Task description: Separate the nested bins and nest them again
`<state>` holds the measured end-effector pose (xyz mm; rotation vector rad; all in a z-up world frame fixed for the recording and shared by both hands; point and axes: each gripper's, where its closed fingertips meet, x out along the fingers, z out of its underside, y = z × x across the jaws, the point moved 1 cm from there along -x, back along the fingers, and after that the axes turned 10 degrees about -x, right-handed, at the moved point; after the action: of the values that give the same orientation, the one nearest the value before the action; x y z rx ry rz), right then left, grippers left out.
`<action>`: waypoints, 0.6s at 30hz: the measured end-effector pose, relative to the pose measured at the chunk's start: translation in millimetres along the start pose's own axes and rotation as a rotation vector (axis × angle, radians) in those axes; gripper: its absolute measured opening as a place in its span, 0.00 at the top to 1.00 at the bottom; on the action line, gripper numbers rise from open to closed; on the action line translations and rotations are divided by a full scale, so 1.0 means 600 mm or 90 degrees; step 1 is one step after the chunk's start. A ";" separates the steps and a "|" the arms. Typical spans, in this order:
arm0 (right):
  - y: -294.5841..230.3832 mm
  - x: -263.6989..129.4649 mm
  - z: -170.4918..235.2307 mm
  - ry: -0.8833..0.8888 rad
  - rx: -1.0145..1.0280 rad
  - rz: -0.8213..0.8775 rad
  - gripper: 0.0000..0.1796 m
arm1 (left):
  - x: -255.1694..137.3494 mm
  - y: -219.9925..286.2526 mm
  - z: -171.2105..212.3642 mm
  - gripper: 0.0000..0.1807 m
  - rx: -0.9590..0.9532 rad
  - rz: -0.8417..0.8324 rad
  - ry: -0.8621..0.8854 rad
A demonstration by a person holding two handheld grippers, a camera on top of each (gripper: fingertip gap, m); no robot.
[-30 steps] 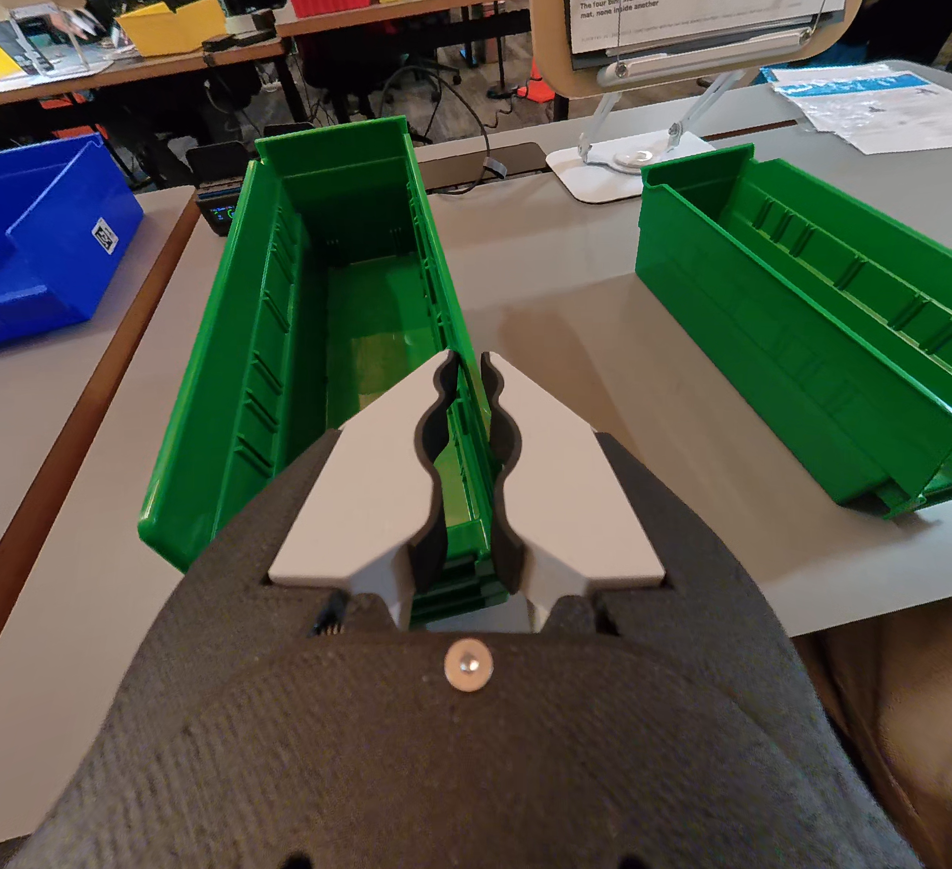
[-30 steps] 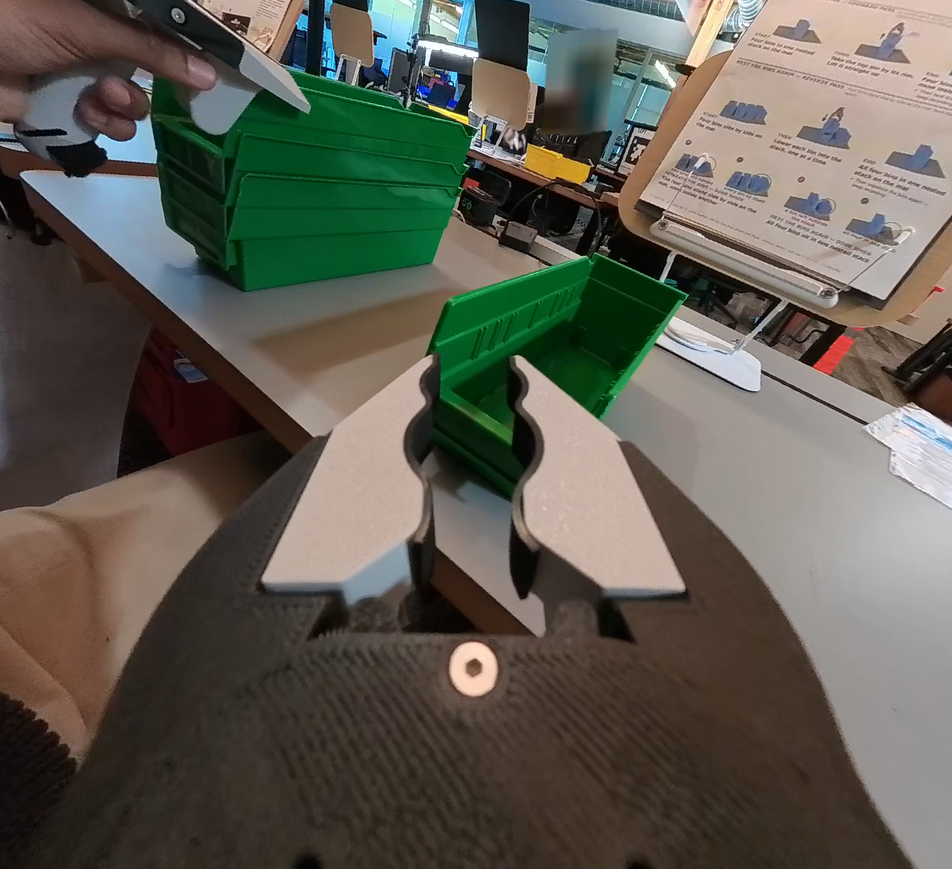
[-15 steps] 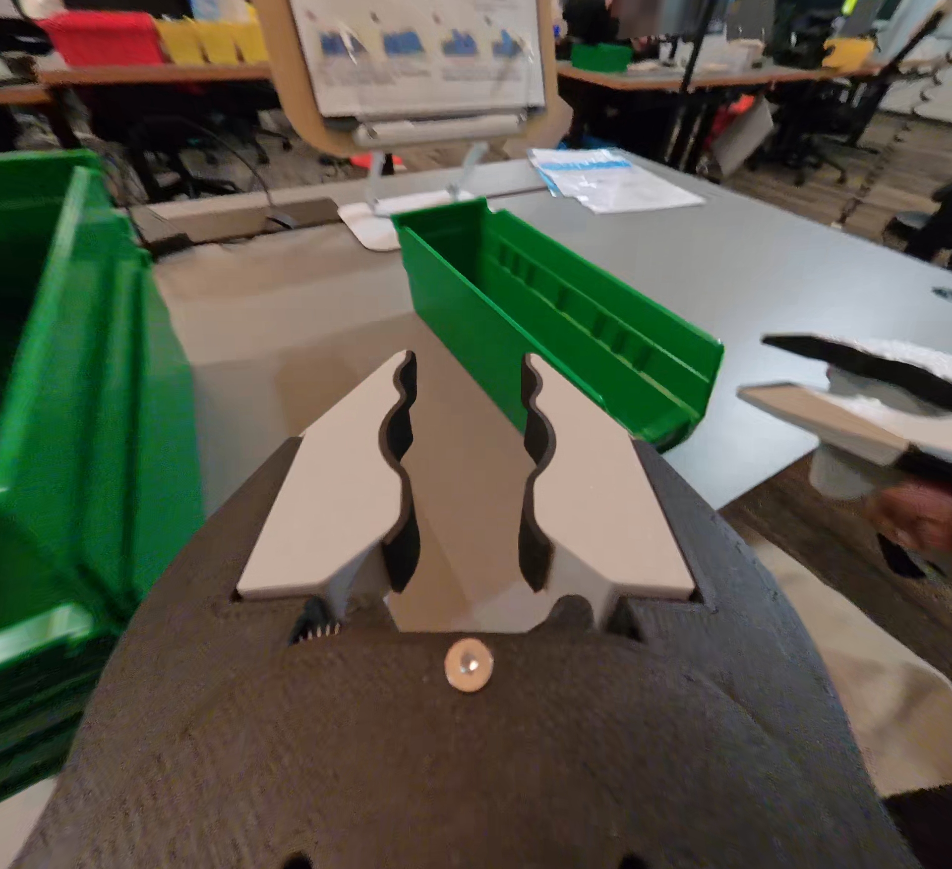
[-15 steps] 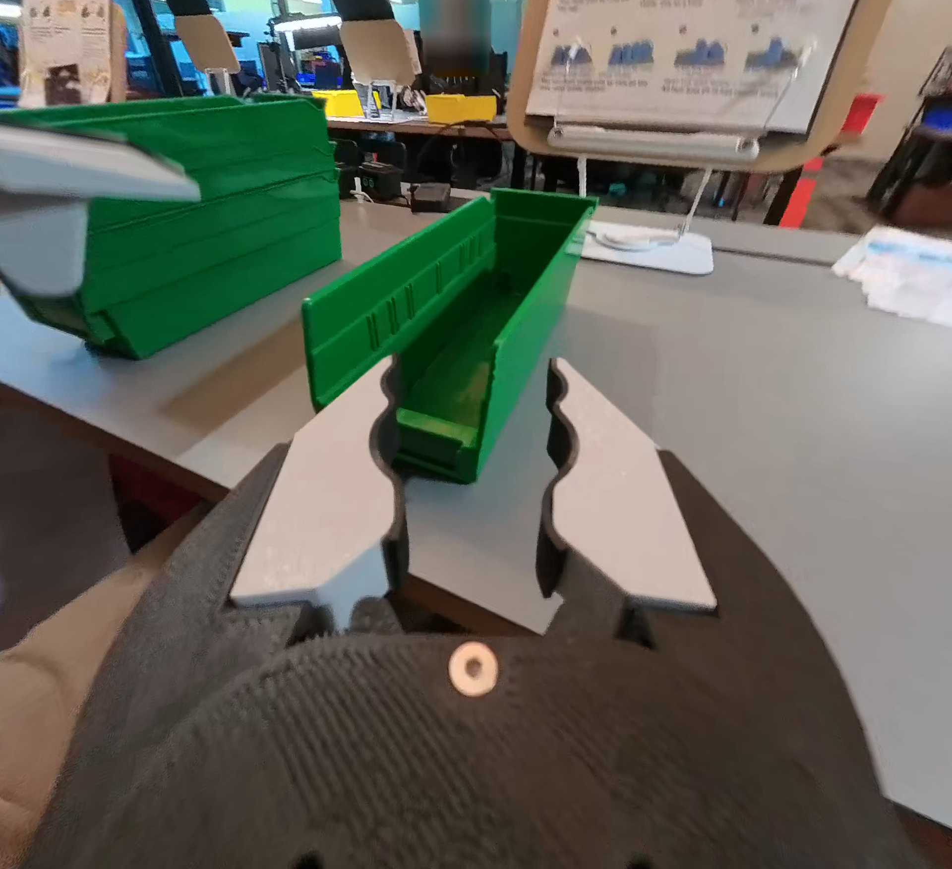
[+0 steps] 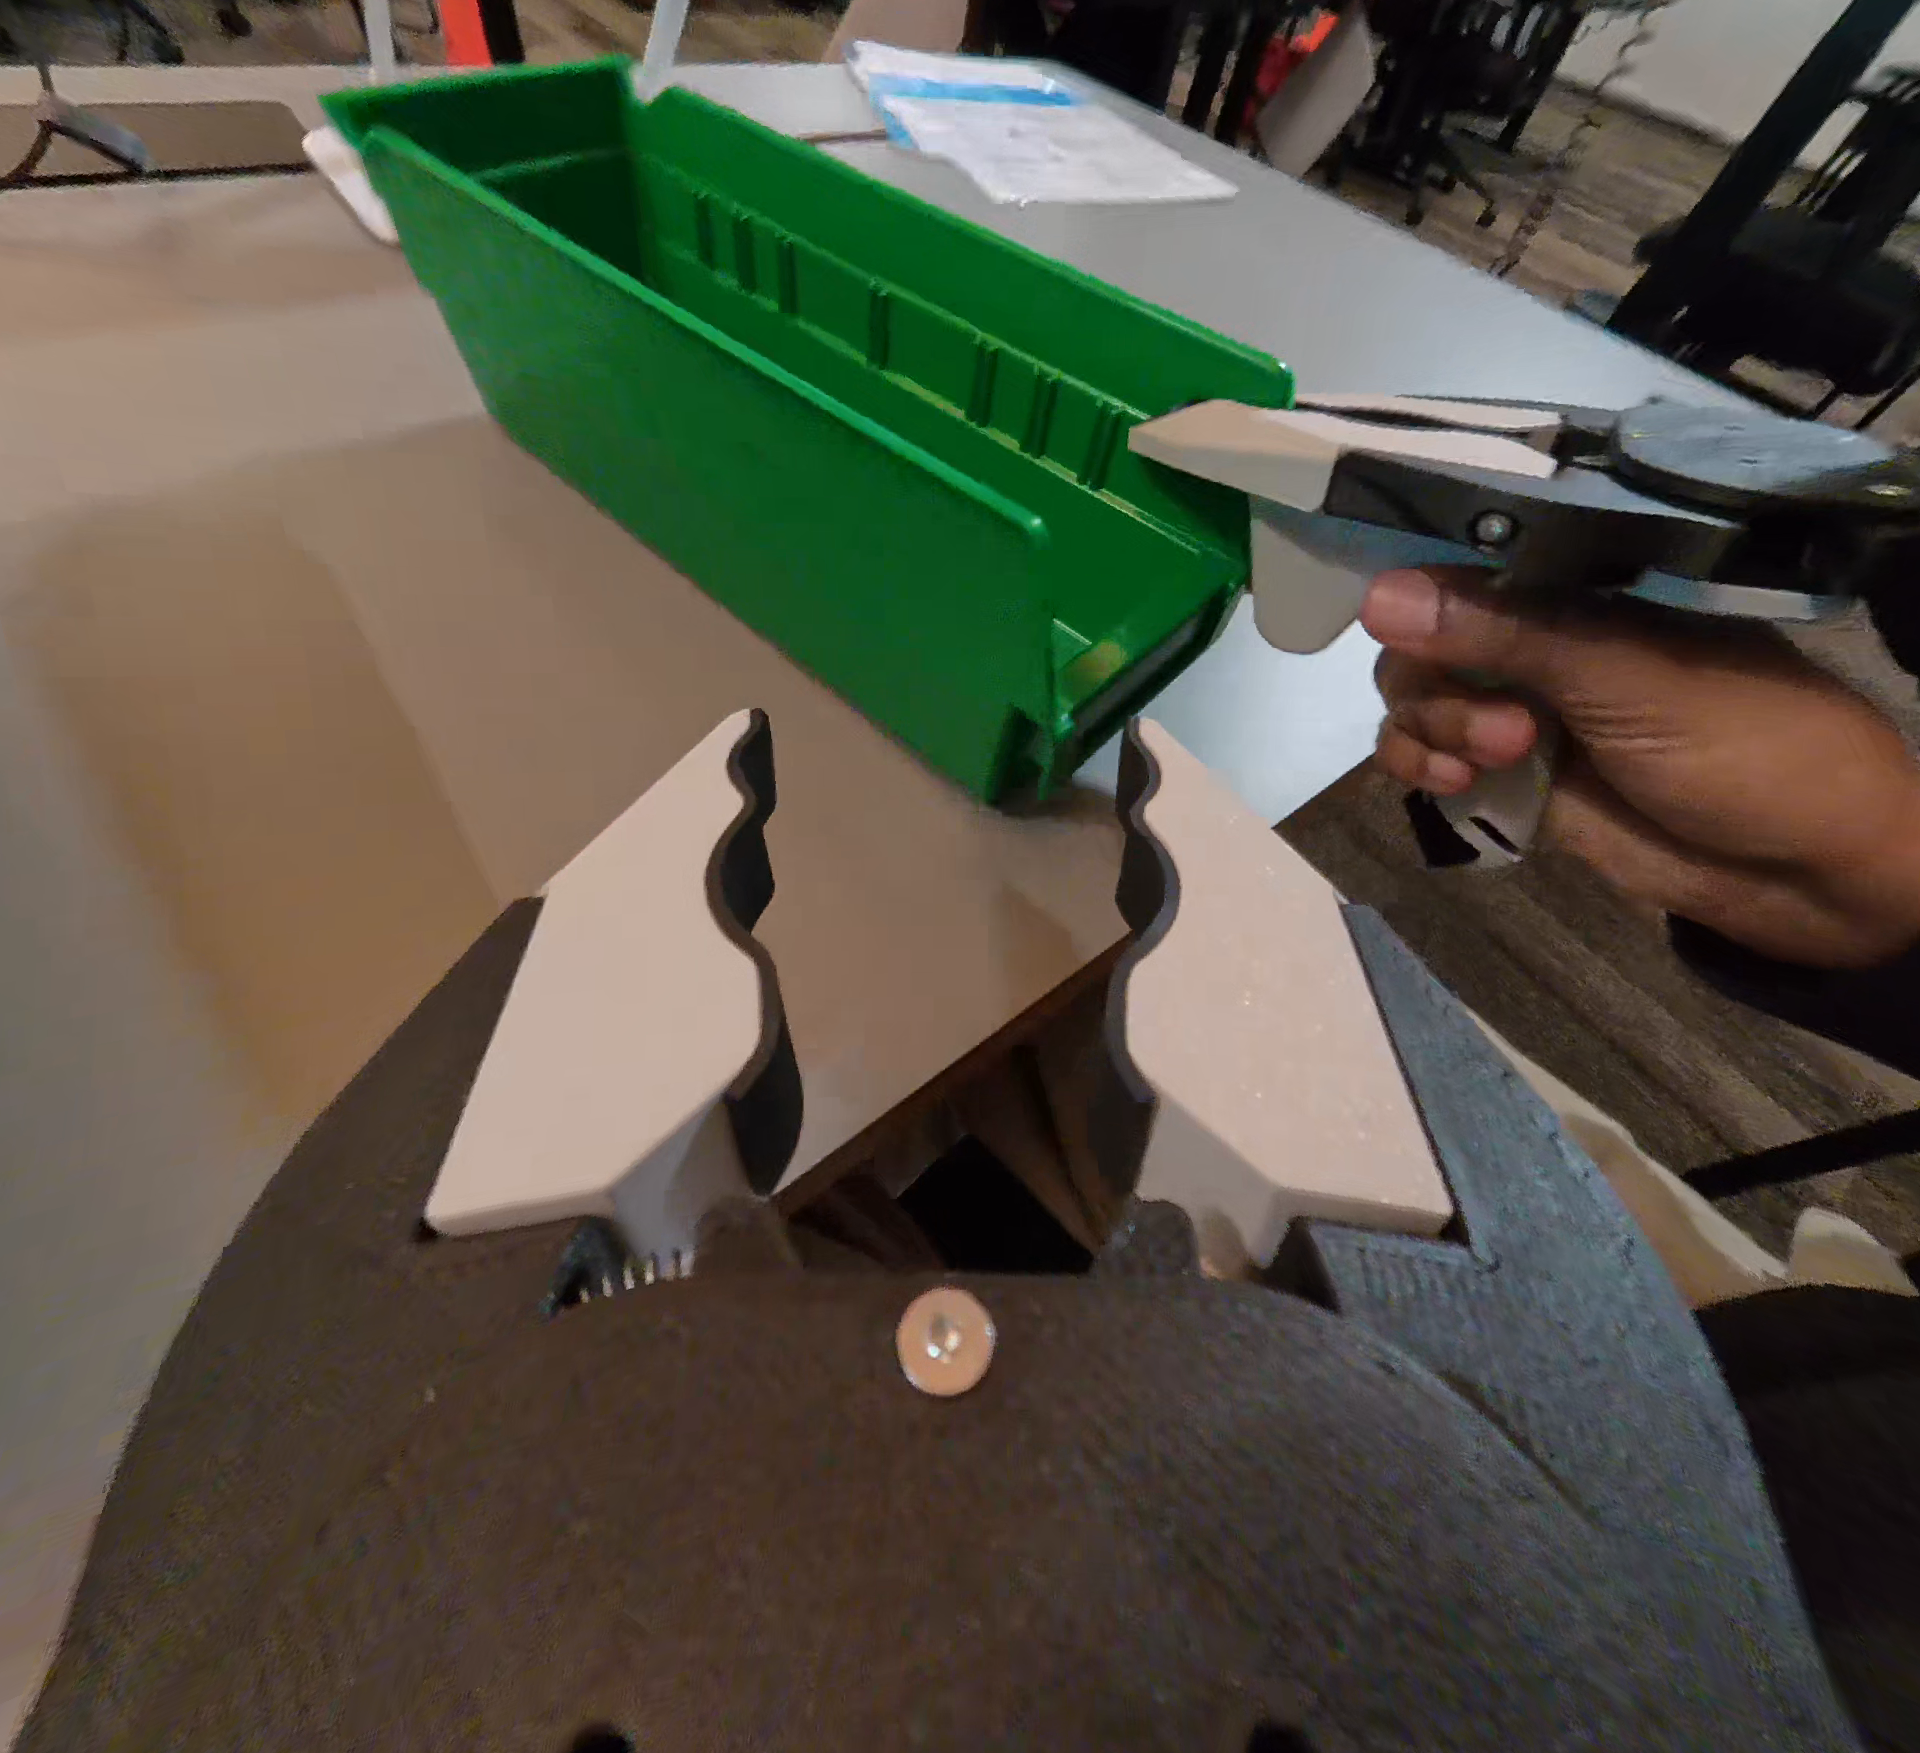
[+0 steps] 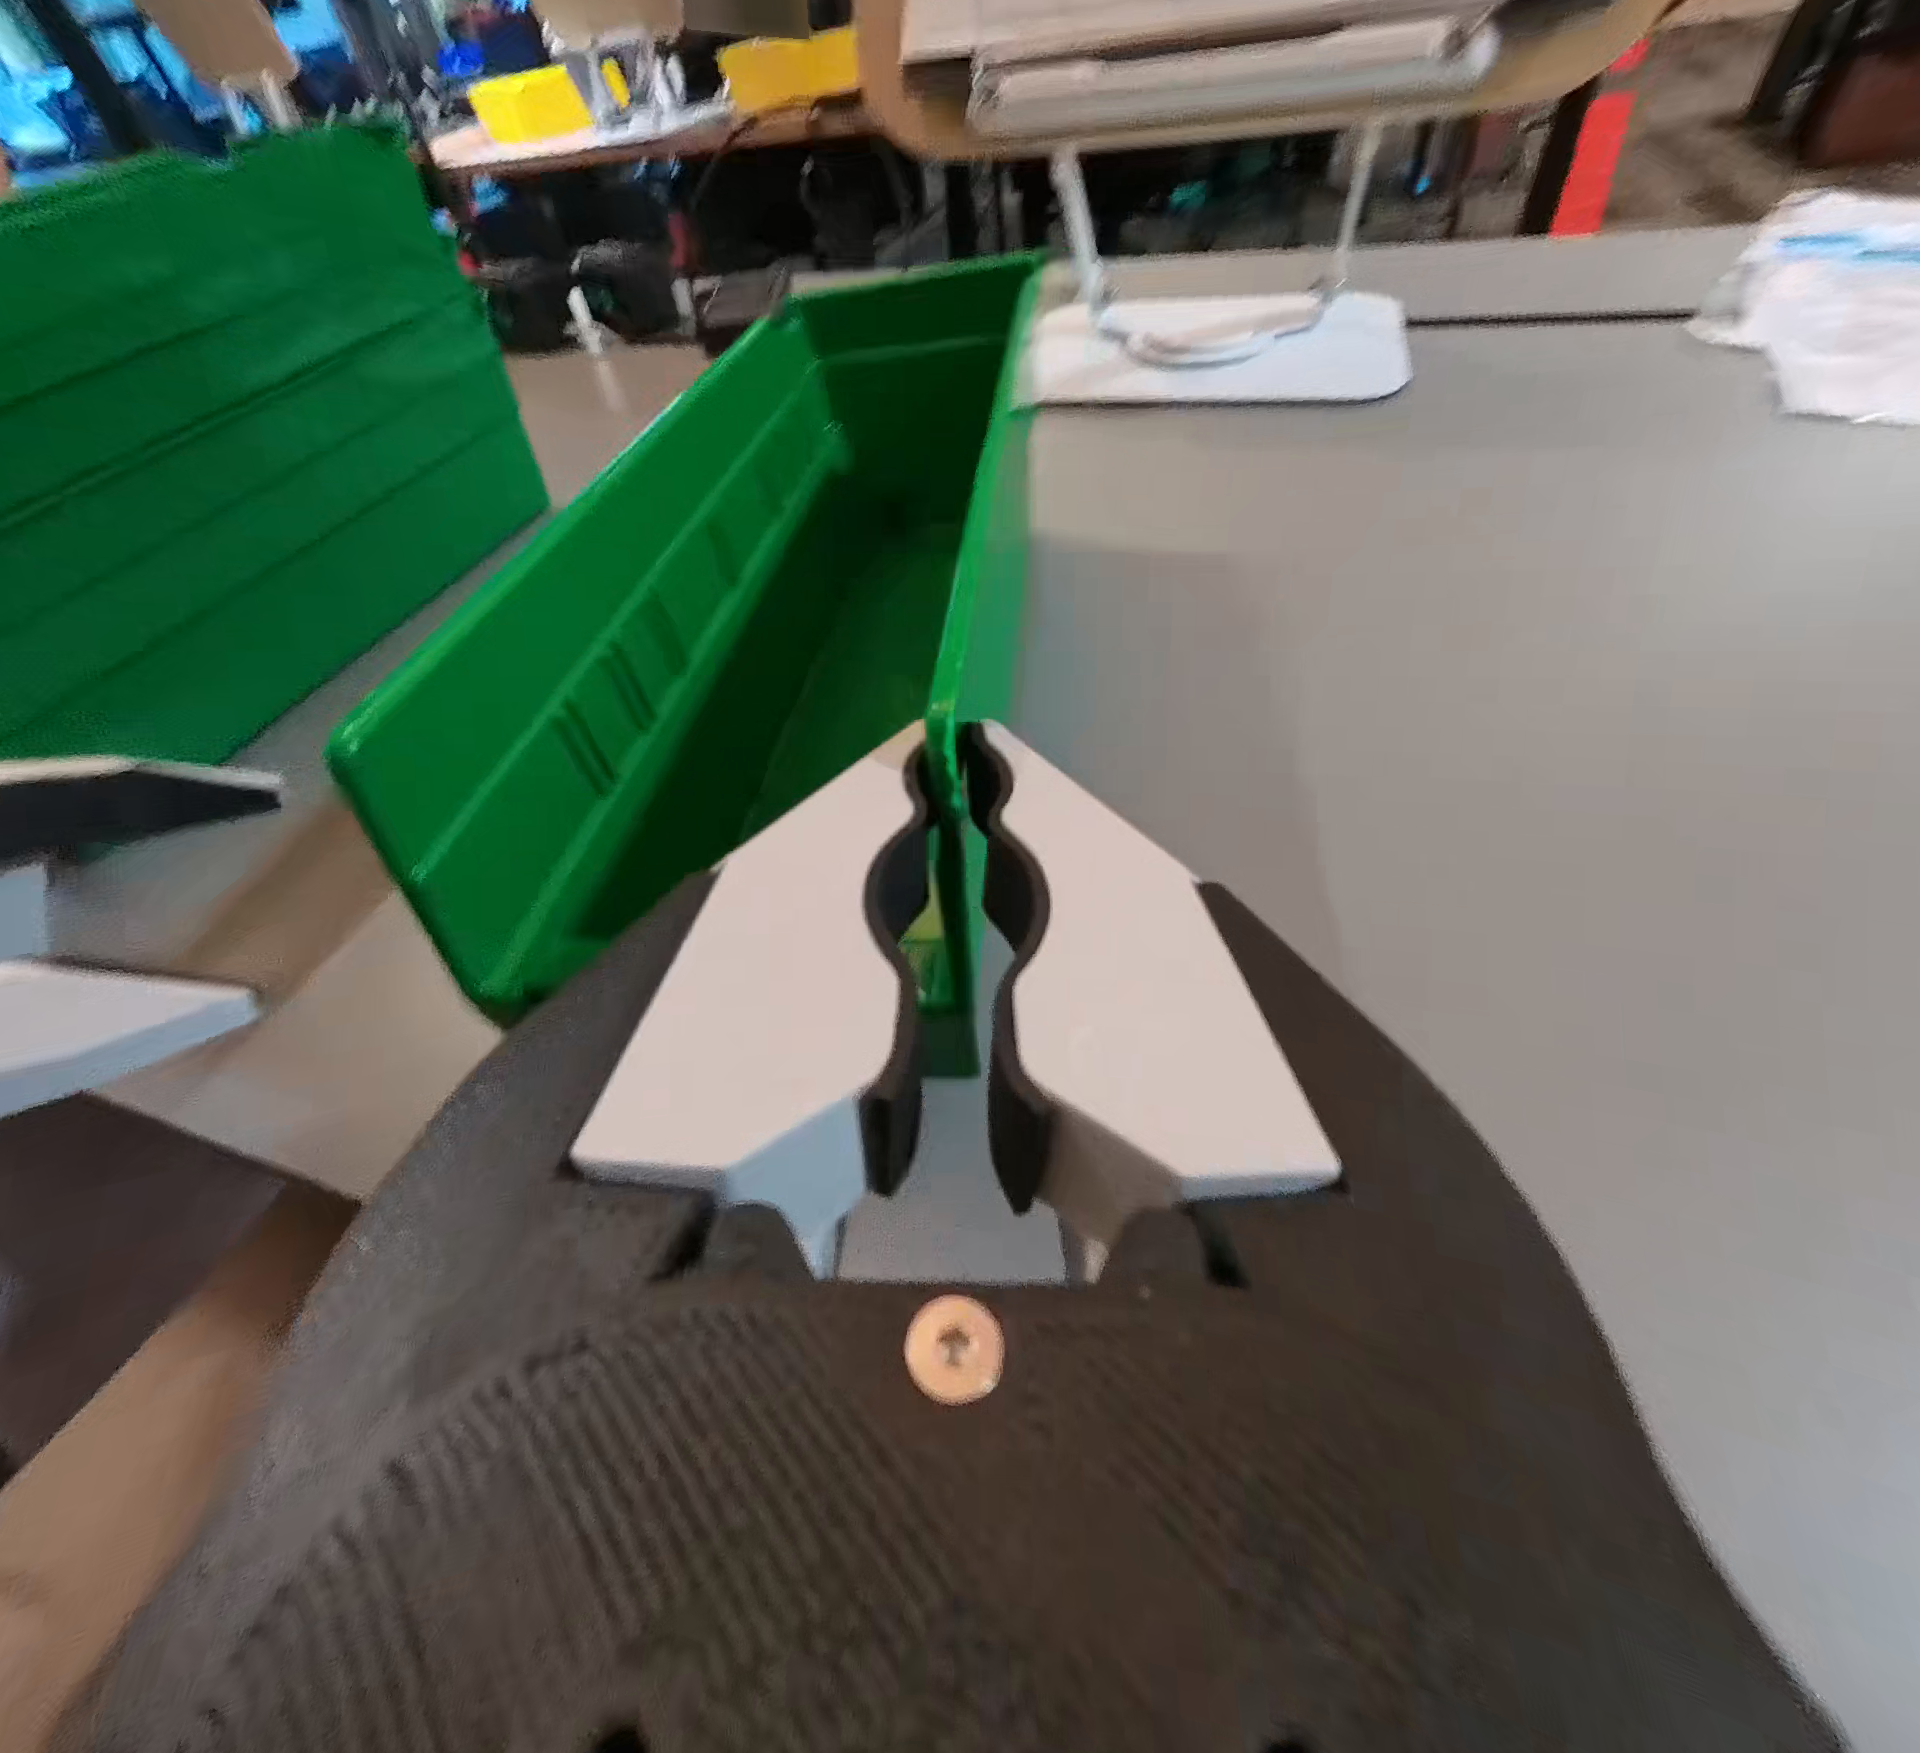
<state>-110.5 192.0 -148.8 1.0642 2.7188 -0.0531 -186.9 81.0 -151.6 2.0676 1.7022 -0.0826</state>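
Note:
A single long green bin (image 5: 748,456) lies on the grey table (image 5: 260,664), its open front end toward me. My left gripper (image 5: 943,737) is open and empty, just short of the bin's near left corner. My right gripper (image 6: 951,753) is shut on the near end of the bin's right wall (image 6: 951,872). It also shows in the left wrist view (image 5: 1205,446), held by a hand (image 5: 1662,768). The stack of nested green bins (image 6: 239,456) stands to the left in the right wrist view. The left gripper's fingers (image 6: 125,799) show at that view's left edge.
A document stand (image 6: 1226,342) with an instruction sheet stands behind the bin. White papers (image 5: 1039,134) lie at the back right of the table. The table's front edge (image 5: 1039,986) runs under my left gripper. Other tables with yellow bins (image 6: 530,98) are behind.
My left gripper let go of the nested stack, swung right to the single bin and opened wider. My right gripper moved forward and closed on the bin's right wall.

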 end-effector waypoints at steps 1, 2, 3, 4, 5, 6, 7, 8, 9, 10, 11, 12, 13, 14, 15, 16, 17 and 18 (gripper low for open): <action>0.012 -0.007 -0.010 0.020 0.009 0.012 1.00 | -0.003 0.012 -0.004 0.66 -0.002 0.016 0.018; 0.018 -0.014 -0.021 0.043 0.024 0.009 1.00 | -0.006 0.024 -0.007 0.66 -0.003 0.031 0.033; 0.019 -0.020 -0.028 0.055 0.035 -0.003 1.00 | -0.007 0.034 -0.006 0.67 -0.002 0.042 0.040; 0.018 -0.026 -0.032 0.061 0.051 -0.010 1.00 | -0.006 0.044 -0.003 0.66 0.000 0.052 0.038; 0.015 -0.030 -0.033 0.065 0.066 -0.011 1.00 | -0.004 0.054 0.004 0.66 0.002 0.063 0.030; 0.012 -0.035 -0.032 0.069 0.067 -0.007 1.00 | -0.001 0.063 0.010 0.65 0.003 0.072 0.020; 0.007 -0.040 -0.033 0.076 0.056 -0.001 1.00 | 0.001 0.071 0.016 0.64 0.004 0.080 0.013; 0.000 -0.046 -0.036 0.086 0.039 0.004 1.00 | 0.003 0.077 0.019 0.64 0.004 0.083 0.010; -0.007 -0.052 -0.040 0.099 0.024 0.009 1.00 | 0.003 0.080 0.019 0.64 0.001 0.085 0.013; -0.016 -0.059 -0.046 0.114 0.011 0.012 1.00 | 0.003 0.082 0.016 0.64 -0.006 0.085 0.022; -0.025 -0.066 -0.053 0.131 -0.006 0.014 1.00 | 0.001 0.081 0.011 0.64 -0.020 0.086 0.035; -0.035 -0.074 -0.062 0.150 -0.027 0.016 1.00 | 0.000 0.079 0.006 0.64 -0.040 0.086 0.048; -0.047 -0.082 -0.071 0.173 -0.057 0.018 1.00 | -0.002 0.075 0.000 0.64 -0.066 0.086 0.059; -0.059 -0.091 -0.081 0.197 -0.093 0.022 1.00 | -0.004 0.070 -0.004 0.64 -0.094 0.088 0.068; -0.074 -0.100 -0.090 0.221 -0.136 0.026 1.00 | -0.005 0.064 -0.006 0.66 -0.122 0.092 0.074; -0.089 -0.108 -0.098 0.246 -0.181 0.029 1.00 | -0.006 0.059 -0.009 0.67 -0.151 0.100 0.082; -0.104 -0.115 -0.104 0.266 -0.227 0.030 1.00 | -0.008 0.055 -0.013 0.67 -0.177 0.113 0.090; -0.118 -0.119 -0.108 0.283 -0.274 0.035 1.00 | -0.011 0.050 -0.014 0.68 -0.194 0.119 0.096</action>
<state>-119.3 99.5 -73.6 1.1152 2.8620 0.8296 -162.2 74.2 -132.7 2.0288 1.4869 0.3770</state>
